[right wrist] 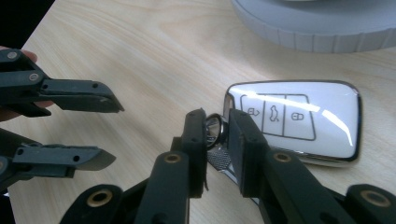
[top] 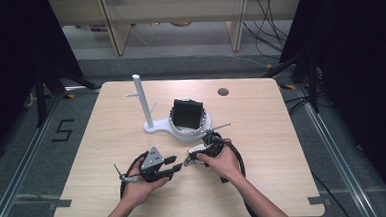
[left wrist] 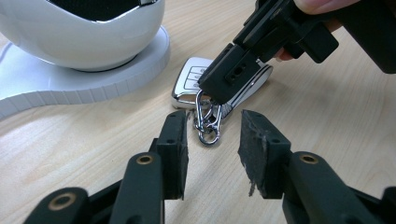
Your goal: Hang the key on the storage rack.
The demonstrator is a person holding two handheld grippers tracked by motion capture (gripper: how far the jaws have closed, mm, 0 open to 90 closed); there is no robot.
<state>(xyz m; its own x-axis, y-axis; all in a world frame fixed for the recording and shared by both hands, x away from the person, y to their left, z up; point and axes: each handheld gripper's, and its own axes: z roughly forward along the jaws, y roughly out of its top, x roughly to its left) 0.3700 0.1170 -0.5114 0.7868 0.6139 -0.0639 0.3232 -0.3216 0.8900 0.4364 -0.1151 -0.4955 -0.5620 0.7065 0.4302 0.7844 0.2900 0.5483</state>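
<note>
High view. I work both grippers low over the near half of the bench (top: pixel 111 203). My left gripper (top: pixel 175 166) and right gripper (top: pixel 188 159) point at each other, tips close together. Behind them stands a white stand (top: pixel 158 129) with an upright post (top: pixel 143 101), and its bowl (top: pixel 188 131) holds a dark insert. The car key (top: pixel 195 149) lies on the bench just in front of that bowl, under my right gripper.

Left gripper view. My left gripper (left wrist: pixel 214 147) has its jaws open with nothing between them; they aim at the key's metal clip (left wrist: pixel 208 123), which lies flat on the wood just ahead of the tips. The right gripper (left wrist: pixel 233 77) comes in from the upper right, and its tip sits on the key (left wrist: pixel 189 84) at the clip end. The bowl (left wrist: pixel 84 32) rises at upper left.

Right gripper view. My right gripper (right wrist: pixel 218 135) has its jaws drawn close around the key ring (right wrist: pixel 214 128) at the left end of the key (right wrist: pixel 299 121); whether the pads actually pinch it I cannot tell. The left gripper (right wrist: pixel 109 130) waits open at left.

Risk. I judge the hold on the thin ring to be slight: a lift could let the key swing or drop. If my left jaws close off-centre, they may push the clip along the bench or strike the right tips.
</note>
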